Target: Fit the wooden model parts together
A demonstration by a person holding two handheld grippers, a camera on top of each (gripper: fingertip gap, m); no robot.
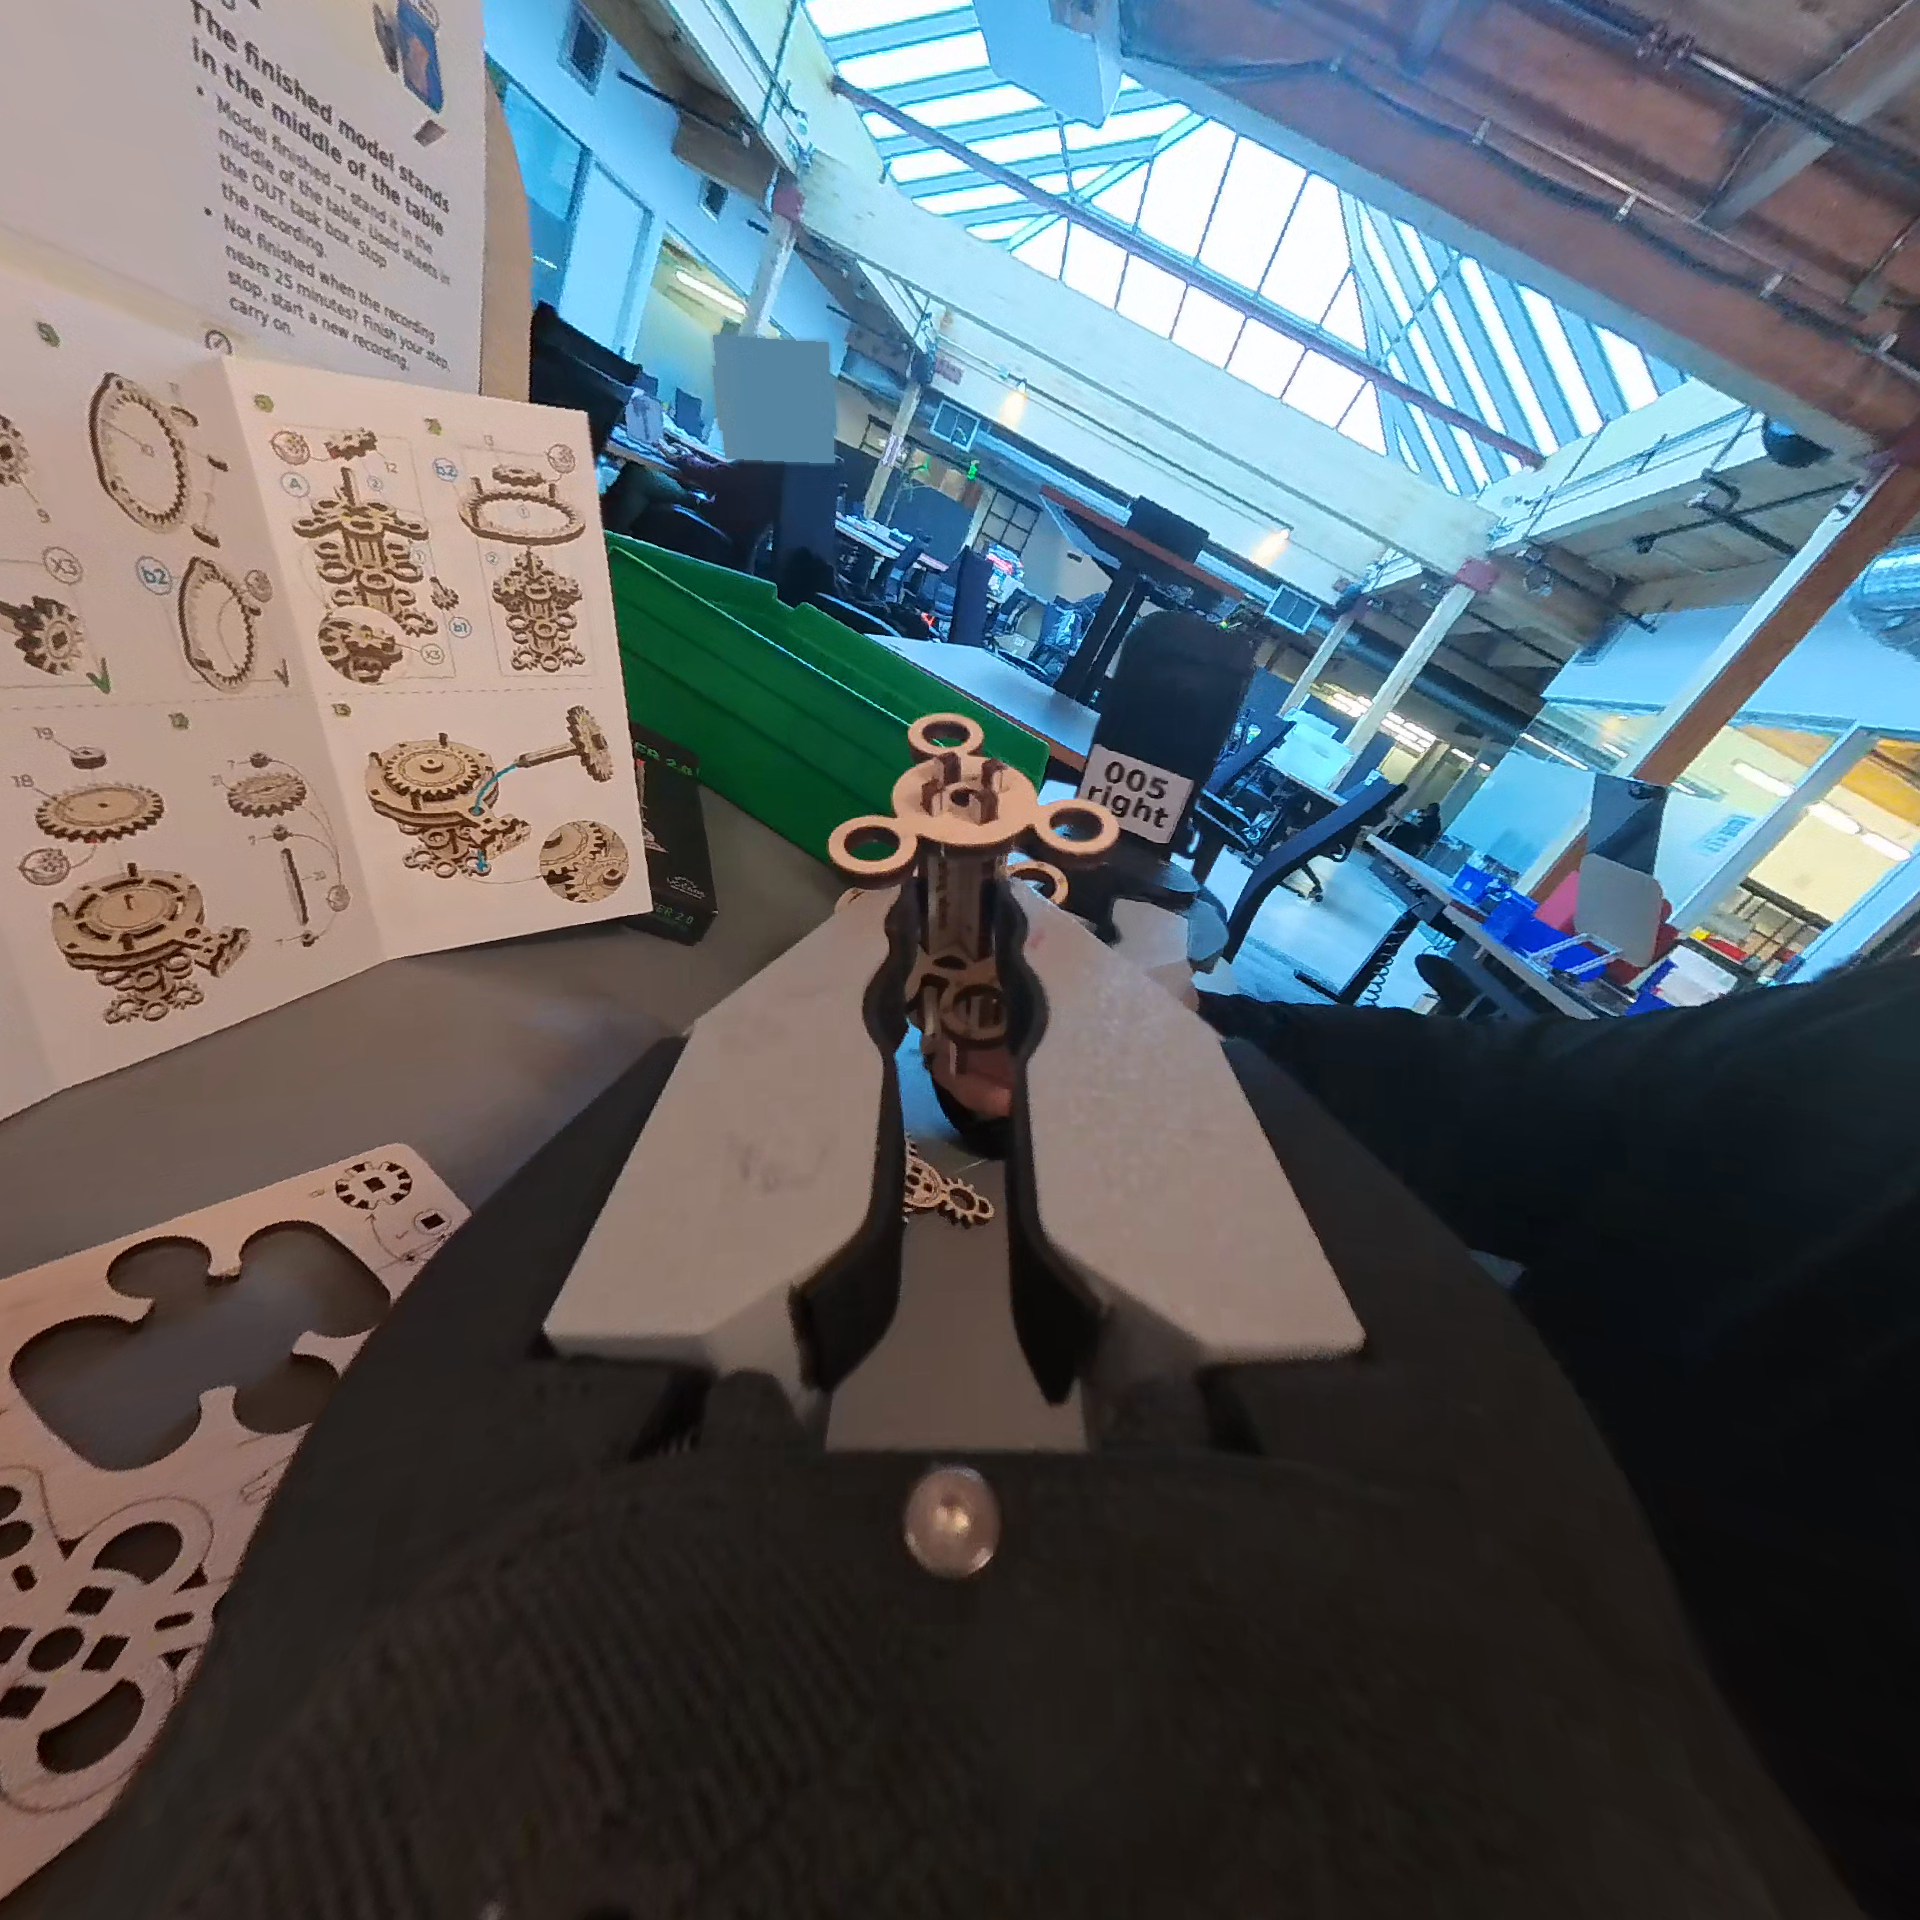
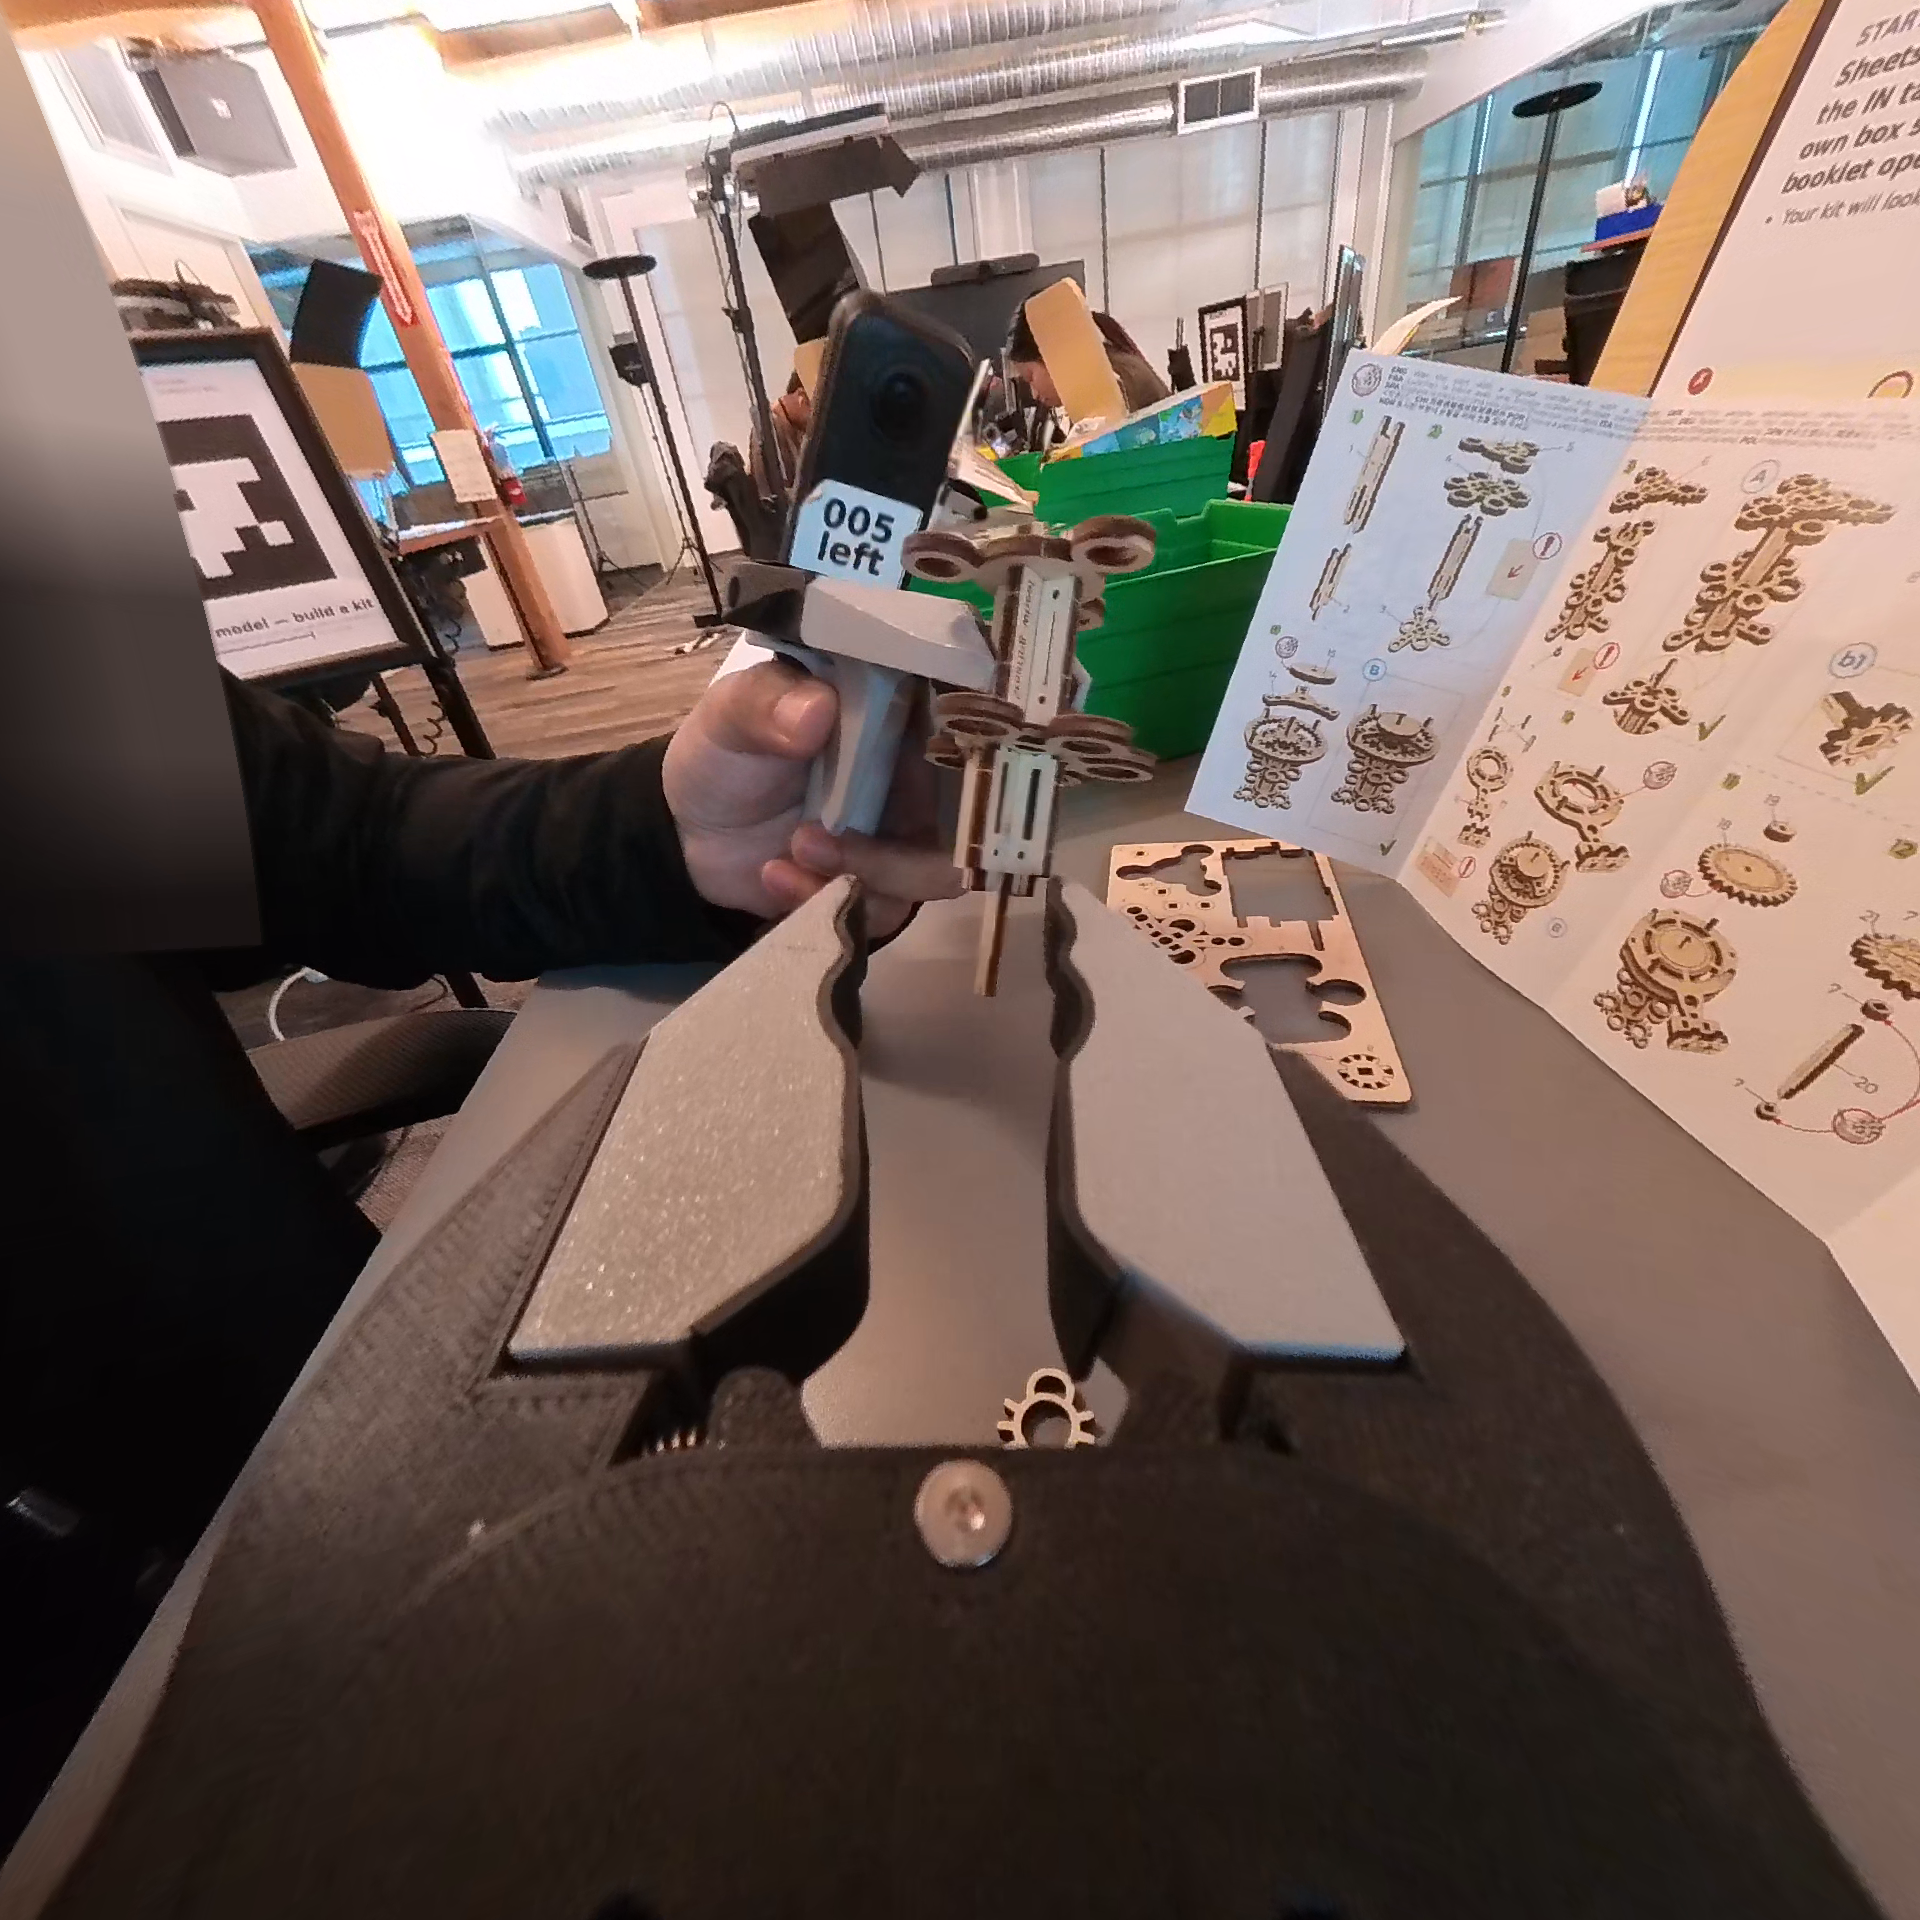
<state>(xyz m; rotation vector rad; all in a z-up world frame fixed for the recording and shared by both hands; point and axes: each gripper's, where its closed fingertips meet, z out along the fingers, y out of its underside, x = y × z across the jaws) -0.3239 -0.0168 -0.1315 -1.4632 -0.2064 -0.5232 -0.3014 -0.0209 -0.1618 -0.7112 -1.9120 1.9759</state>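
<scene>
My left gripper (image 1: 951, 935) is shut on a wooden model column (image 1: 961, 831). The column has ringed plates stacked on a slotted shaft, and it is upright and held above the grey table. In the right wrist view the same model (image 2: 1029, 707) hangs from the left gripper (image 2: 935, 644), which a hand (image 2: 748, 779) holds. A thin stick at the model's bottom reaches down between the tips of my right gripper (image 2: 956, 935). The right gripper is open and the stick is not pinched. Small loose gears (image 1: 951, 1195) lie on the table below. One gear (image 2: 1044, 1413) shows between the bases of the right fingers.
An open instruction booklet (image 1: 312, 665) (image 2: 1662, 779) stands at the table's back. A punched-out plywood sheet (image 1: 156, 1403) (image 2: 1247, 956) lies flat on the table. Green bins (image 1: 748, 665) (image 2: 1143, 582) and a dark box (image 1: 675, 831) sit behind. A black sleeve (image 1: 1558, 1143) crosses on the right. Across from one pair of fingers to the other is roughly 4 cm. Between my right fingertips and the gear (image 2: 1044, 1413) there is roughly 11 cm.
</scene>
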